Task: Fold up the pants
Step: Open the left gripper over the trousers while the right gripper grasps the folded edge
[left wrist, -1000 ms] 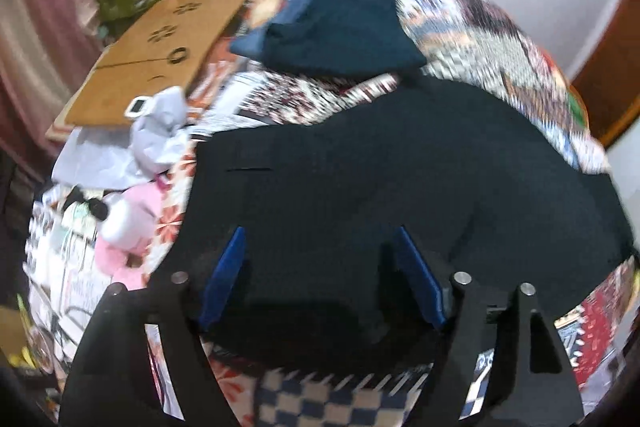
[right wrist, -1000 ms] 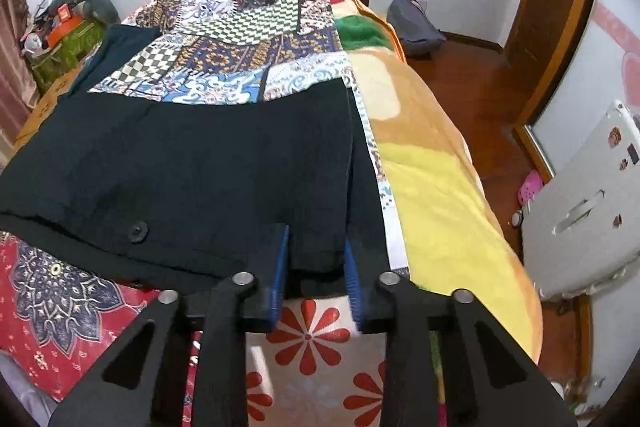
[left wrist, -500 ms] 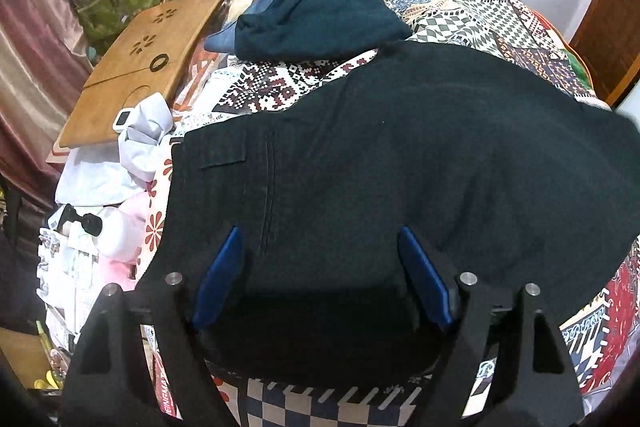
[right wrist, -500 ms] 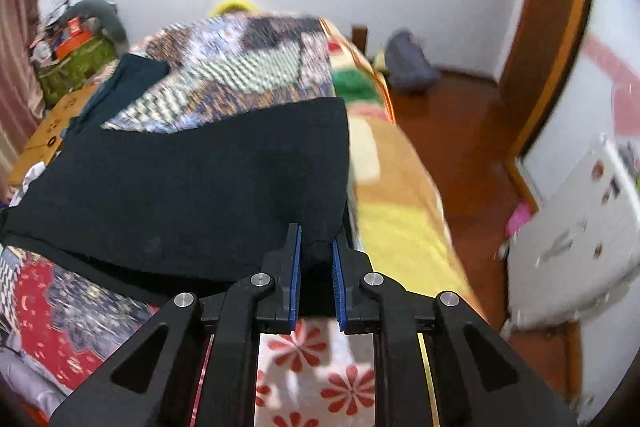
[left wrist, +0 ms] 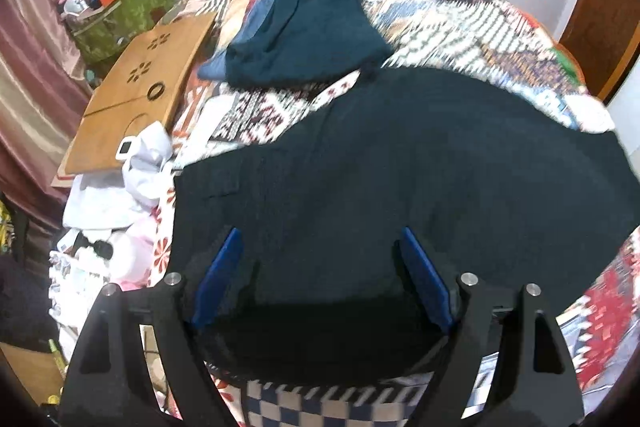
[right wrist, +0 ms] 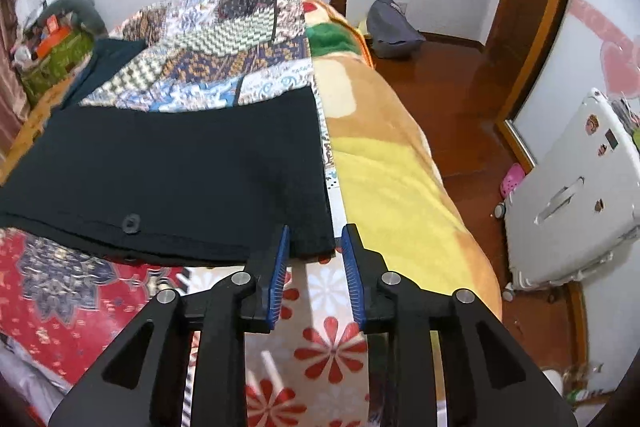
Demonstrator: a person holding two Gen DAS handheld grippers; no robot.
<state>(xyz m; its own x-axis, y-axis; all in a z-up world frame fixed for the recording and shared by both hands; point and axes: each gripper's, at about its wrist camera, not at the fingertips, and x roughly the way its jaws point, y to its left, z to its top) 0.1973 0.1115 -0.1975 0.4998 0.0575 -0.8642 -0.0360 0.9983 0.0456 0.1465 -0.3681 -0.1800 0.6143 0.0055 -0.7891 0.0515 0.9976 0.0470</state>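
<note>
The black pants (right wrist: pixel 172 183) lie folded flat across the patchwork quilt (right wrist: pixel 224 67), filling the centre of the left wrist view and the left half of the right wrist view, with their buttoned edge toward the lower left there. The step in hand looks like letting go after a fold and readying the next one. To do it well, both grippers should come away cleanly without dragging the cloth, so the layers stay stacked and the right-hand edge stays straight along the quilt's border; any new pinch should take all layers at a corner, not only the top one. The right gripper (right wrist: pixel 314 259) has just been opening: its blue pads (right wrist: pixel 278 277) stand apart, with the lower right corner of the pants lying between the tips but no longer pressed. The left gripper (left wrist: pixel 320 279) stands wide, its blue pads (left wrist: pixel 218 277) either side of the dark cloth at the bottom of its view, apparently clamping nothing.
</note>
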